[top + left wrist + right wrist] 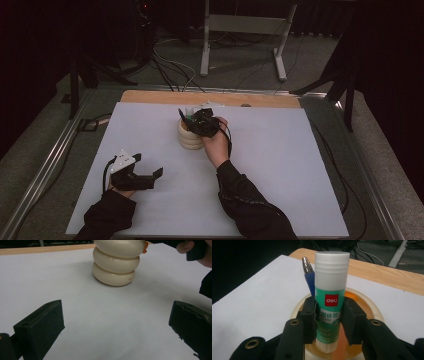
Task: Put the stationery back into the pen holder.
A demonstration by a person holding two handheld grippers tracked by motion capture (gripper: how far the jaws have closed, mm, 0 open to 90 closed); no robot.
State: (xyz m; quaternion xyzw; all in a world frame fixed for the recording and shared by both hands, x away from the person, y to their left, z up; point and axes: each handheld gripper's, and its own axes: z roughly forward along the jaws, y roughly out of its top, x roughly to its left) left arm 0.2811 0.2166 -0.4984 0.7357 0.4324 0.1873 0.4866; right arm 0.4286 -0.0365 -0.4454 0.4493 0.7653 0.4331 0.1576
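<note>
Nearest the person, the left gripper (145, 172) rests on the white sheet (280, 175) with its jaws wide apart and nothing between them, well short of the cream ribbed holder (190, 137). Farther out, the right gripper (329, 320) is clamped on the glue stick (330, 290), which stands upright with its lower end inside the holder's mouth (a blue pen (308, 275) stands just beside it). The stick's long axis runs vertical, so any coming move probably goes straight along that line.
</note>
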